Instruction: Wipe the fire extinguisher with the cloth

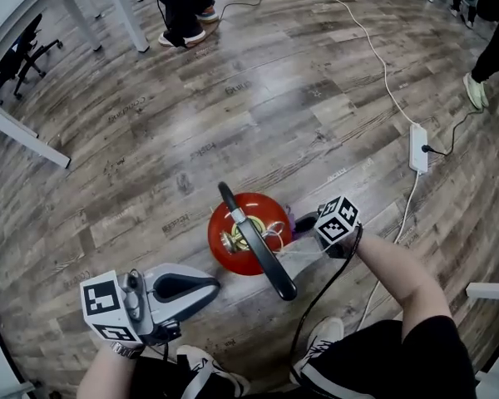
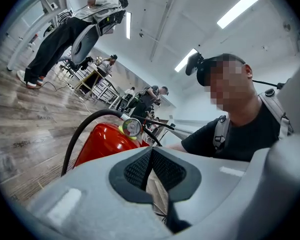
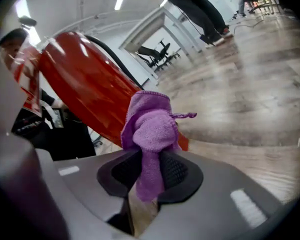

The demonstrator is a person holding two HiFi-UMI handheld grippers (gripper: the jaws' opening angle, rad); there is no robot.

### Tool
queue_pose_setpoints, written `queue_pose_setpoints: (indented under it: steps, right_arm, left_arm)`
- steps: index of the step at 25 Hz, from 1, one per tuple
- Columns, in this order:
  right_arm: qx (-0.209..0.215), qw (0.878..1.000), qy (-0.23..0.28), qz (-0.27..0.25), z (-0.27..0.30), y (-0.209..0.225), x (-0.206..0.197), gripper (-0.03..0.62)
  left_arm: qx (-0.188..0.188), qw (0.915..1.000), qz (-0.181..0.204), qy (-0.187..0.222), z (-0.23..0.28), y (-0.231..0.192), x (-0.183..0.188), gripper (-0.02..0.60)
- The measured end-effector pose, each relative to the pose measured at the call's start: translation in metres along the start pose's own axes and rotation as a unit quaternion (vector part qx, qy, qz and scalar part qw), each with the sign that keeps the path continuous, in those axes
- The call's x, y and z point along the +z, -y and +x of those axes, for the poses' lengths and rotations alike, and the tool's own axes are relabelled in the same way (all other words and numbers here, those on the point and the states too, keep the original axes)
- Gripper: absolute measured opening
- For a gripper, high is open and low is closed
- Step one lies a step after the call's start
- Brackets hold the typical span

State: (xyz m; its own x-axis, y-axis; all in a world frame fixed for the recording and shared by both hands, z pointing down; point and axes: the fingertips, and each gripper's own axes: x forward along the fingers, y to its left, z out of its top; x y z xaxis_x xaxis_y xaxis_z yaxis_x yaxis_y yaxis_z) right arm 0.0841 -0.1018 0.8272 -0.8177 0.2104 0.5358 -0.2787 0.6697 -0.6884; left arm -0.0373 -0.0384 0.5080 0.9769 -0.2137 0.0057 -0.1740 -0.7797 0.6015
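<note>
On the wood-plank floor (image 1: 258, 106) near the person's feet, a red fire extinguisher (image 1: 233, 238) is standing upright, with its black hose (image 1: 266, 260) crossing over the top in the head view. Right of it, the right gripper (image 3: 149, 166) is pinching a purple cloth (image 3: 151, 124) between its pads. The bunched end is sticking out just beside the red cylinder wall, though whether cloth and metal are touching cannot be told. Left and nearer, the left gripper (image 2: 151, 159) is pointing level toward the extinguisher with its jaws pressed together on nothing, apart from the tank. A pressure gauge (image 2: 131, 127) is showing at the extinguisher's neck, its dial too small to read. A white label (image 3: 27, 71) on the tank is appearing only as a blur, and the faint words printed on the planks are likewise unreadable. Farther right, a white power strip (image 1: 418, 146) is lying on the floor with a plug in it.
</note>
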Motion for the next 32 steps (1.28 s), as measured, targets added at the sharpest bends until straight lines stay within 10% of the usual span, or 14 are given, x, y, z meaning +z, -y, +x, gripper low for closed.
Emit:
queue_pose_setpoints:
  steps: [8, 19, 26, 32]
  right_arm:
    - [-0.114, 0.989, 0.017, 0.097, 0.047, 0.077, -0.034, 0.089]
    - [-0.014, 0.985, 0.139, 0.099, -0.022, -0.041, 0.01, 0.086]
    - [0.039, 0.992, 0.099, 0.064, -0.024, -0.126, -0.02, 0.086]
    - [0.074, 0.985, 0.154, 0.018, -0.054, -0.199, 0.04, 0.087]
  left_arm:
    - [0.013, 0.9999, 0.0, 0.004, -0.007, 0.005, 0.004, -0.003]
    - [0.005, 0.9996, -0.007, 0.027, -0.012, -0.006, 0.007, -0.003]
    - [-0.005, 0.999, -0.021, 0.04, -0.002, -0.012, 0.01, -0.003]
    - [-0.004, 0.9988, -0.022, 0.043, -0.004, -0.012, 0.01, -0.003]
